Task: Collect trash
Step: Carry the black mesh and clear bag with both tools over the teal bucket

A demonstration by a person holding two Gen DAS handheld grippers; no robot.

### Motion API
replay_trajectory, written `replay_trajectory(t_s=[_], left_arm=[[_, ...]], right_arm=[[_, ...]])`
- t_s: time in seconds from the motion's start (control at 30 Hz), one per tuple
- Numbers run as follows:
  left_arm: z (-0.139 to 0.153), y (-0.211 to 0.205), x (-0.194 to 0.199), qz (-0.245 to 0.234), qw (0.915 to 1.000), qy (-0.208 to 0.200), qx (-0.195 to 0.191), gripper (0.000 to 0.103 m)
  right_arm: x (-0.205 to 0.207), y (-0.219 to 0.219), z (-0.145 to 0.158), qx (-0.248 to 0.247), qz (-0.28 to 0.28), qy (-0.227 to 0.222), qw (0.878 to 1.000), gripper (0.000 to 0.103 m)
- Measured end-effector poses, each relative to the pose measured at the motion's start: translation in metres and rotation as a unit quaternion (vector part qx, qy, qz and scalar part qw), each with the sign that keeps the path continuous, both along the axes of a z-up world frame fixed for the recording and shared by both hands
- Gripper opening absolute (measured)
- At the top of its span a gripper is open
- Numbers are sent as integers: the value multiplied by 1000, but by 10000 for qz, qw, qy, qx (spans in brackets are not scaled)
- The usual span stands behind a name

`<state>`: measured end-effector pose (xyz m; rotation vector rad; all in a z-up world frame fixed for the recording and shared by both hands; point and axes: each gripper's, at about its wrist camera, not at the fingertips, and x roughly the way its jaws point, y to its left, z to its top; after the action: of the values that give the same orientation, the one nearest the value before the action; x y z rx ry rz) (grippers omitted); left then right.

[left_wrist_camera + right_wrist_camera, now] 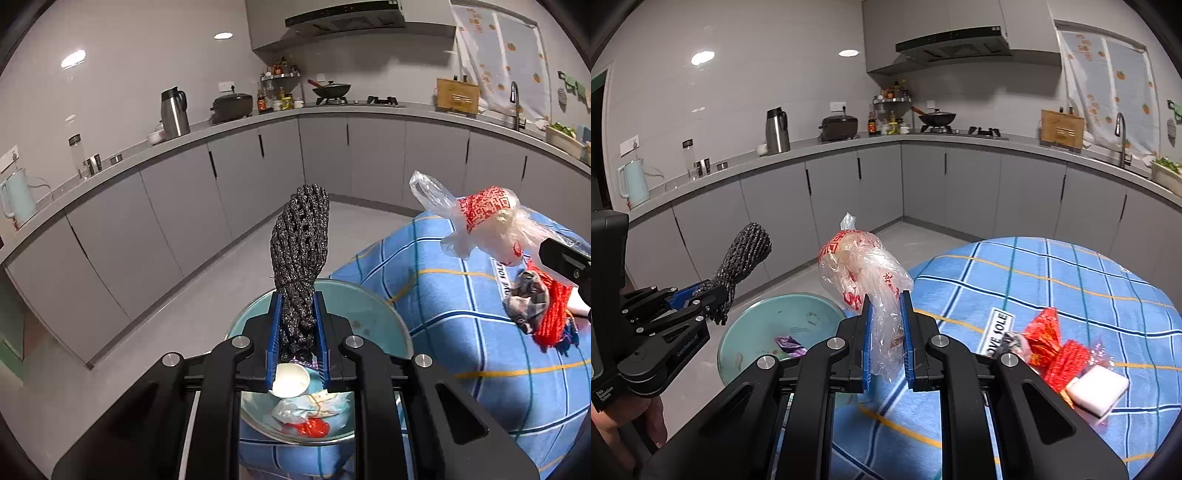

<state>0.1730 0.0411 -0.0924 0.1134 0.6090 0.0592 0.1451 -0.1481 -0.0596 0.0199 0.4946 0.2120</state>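
Note:
My left gripper (297, 295) is shut on a black foam net sleeve (301, 243) that sticks up from its blue pads, over a round teal bin (373, 314) beside the table. An eggshell (290, 380), crumpled paper and a red scrap lie in the bin. The right wrist view shows that left gripper (714, 295) with the net sleeve (746, 254) above the bin (753, 325), which holds a purple wrapper (790, 345). My right gripper (886, 299) is shut on a clear plastic bag with red print (862, 266), held by the table's edge. The bag (476, 218) also shows at the right of the left wrist view.
A table under a blue checked cloth (1052, 288) carries red net scraps (1063, 358), a white sponge block (1099, 389) and a grey rag (528, 299). Grey kitchen cabinets (177, 206) and a worktop ring the grey floor (812, 273). A hand (613, 432) holds the left gripper.

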Motion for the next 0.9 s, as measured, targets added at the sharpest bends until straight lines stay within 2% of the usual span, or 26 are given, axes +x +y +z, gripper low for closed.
replay_trajectory(t_s=[0.4,0.9], left_arm=[[-12,19,11,146,9998,134,-50,17],[-26,23,24,217,9992,324,-124,17]], right_arm=[[11,27,-6,-52,253,73,9996,14],[29,54,-18,-112,559,249,9981,14]])
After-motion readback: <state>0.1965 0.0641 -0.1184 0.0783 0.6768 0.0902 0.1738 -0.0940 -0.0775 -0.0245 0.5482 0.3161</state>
